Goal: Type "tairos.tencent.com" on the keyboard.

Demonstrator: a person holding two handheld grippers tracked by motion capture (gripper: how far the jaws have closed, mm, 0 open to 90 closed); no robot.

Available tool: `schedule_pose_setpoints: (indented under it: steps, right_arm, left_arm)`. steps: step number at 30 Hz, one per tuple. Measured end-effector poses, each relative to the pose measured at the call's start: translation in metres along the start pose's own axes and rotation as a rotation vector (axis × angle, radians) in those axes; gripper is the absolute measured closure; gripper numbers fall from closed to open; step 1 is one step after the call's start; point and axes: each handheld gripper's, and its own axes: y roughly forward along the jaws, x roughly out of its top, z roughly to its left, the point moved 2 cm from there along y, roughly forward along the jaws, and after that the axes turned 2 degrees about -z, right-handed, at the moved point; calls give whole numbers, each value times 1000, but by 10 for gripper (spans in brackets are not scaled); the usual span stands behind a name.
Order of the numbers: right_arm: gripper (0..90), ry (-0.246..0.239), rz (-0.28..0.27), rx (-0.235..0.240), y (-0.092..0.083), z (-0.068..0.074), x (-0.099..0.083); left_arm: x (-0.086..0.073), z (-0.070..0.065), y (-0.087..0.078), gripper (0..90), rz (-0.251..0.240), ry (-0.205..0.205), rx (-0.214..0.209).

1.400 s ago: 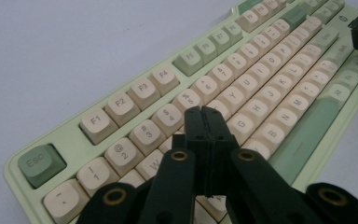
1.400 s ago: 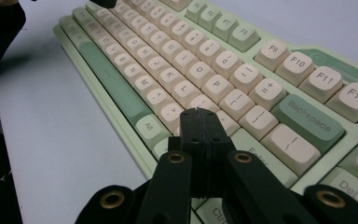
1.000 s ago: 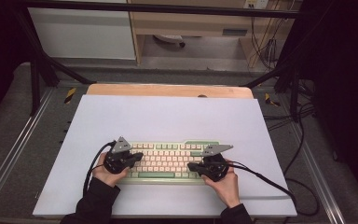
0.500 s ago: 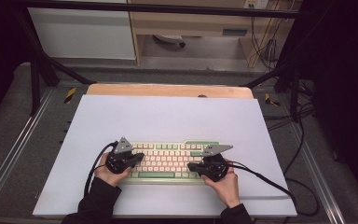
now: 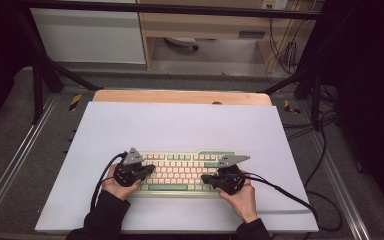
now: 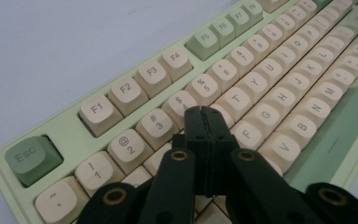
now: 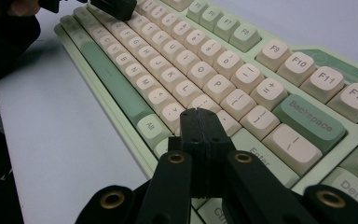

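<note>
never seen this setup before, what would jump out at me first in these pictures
The pale green keyboard with cream keycaps stands out first, lying at the near edge of the white table mat. Next come the two black hand-held grippers over it, the left gripper above its left end and the right gripper above its right end. In each gripper view the fingers are pressed shut, poised over the keys.
</note>
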Motion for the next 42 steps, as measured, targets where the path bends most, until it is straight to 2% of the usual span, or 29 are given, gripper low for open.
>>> schedule_pose_setpoints:
  steps: [16, 22, 25, 29, 35, 40, 42]
  right_arm:
    - [900, 4, -19, 10, 0, 4, 2]
    - [900, 0, -24, 20, 3, 10, 6]
    - [900, -6, -20, 24, 6, 13, 8]
    - [900, -17, -14, 32, 12, 17, 10]
    - [900, -23, -5, 35, 21, 24, 14]
    - [900, -34, -5, 40, 30, 31, 20]
    - [900, -24, -12, 49, 34, 34, 24]
  left_arm:
    - [3, -5, -17, 898, -21, 3, -19]
    - [1, -5, -25, 898, -24, 5, -14]
    - [-2, -3, -32, 898, -21, 7, -7]
    - [-8, 0, -40, 898, -36, -12, -7]
    - [-16, 4, -46, 898, -40, -30, -18]
    - [-19, 6, -48, 898, -41, -29, -17]
    - [-20, 6, -48, 898, -39, -30, -17]
